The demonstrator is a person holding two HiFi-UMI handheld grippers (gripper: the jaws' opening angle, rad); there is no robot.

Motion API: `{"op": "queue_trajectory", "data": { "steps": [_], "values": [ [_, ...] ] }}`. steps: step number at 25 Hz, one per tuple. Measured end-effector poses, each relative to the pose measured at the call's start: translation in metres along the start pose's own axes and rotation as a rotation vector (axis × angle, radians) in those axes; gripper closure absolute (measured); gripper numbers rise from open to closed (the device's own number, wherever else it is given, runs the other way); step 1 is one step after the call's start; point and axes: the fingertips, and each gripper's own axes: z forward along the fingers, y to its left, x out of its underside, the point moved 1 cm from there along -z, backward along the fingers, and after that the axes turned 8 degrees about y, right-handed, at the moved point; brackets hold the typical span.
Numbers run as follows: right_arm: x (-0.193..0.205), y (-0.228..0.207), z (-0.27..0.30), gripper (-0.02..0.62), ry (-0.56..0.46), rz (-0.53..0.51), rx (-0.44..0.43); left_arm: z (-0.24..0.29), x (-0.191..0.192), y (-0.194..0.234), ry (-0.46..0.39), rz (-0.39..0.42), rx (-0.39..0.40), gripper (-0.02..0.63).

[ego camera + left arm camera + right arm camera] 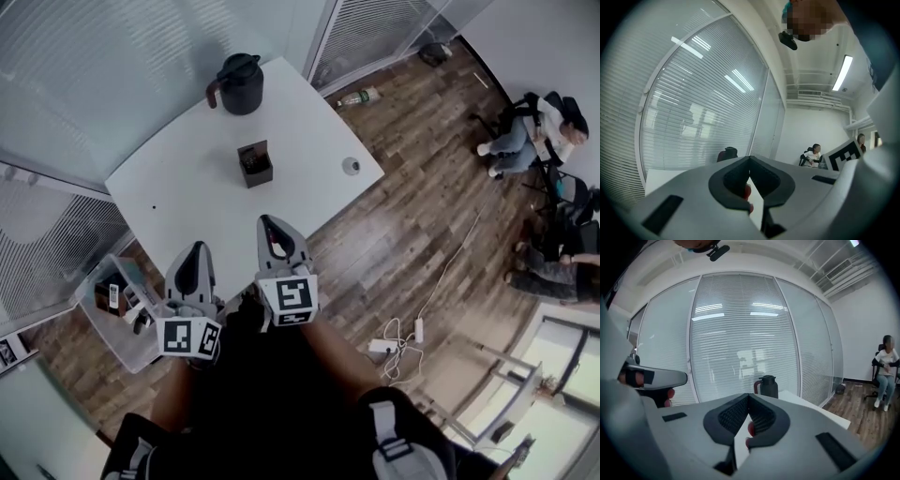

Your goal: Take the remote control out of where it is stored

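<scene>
We judge that reaching in with both grippers pressed together, left gripper [750,159] and right gripper [749,397] empty, would tip the small black holder [258,174]. The remote control [251,157] seems to be the dark upright piece inside it, mid-counter [178,178], too small to confirm.

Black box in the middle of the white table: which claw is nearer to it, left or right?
Right. In the head view the right claw is just below the black box; the left claw is lower and further left.
</scene>
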Motion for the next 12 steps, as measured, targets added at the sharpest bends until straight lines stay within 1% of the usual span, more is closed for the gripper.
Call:
{"op": "queue_trajectory", "data": {
  "steps": [4,12],
  "values": [
    [0.012,-0.007,0.041,0.594,0.061,-0.001,-0.002,0.022,0.003,0.008,0.017,-0.018,-0.009,0.600],
    [0.040,-0.024,0.120,0.521,0.168,-0.003,0.012,0.060,0.012,0.030,0.057,-0.021,0.004,0.600]
  ]
}}
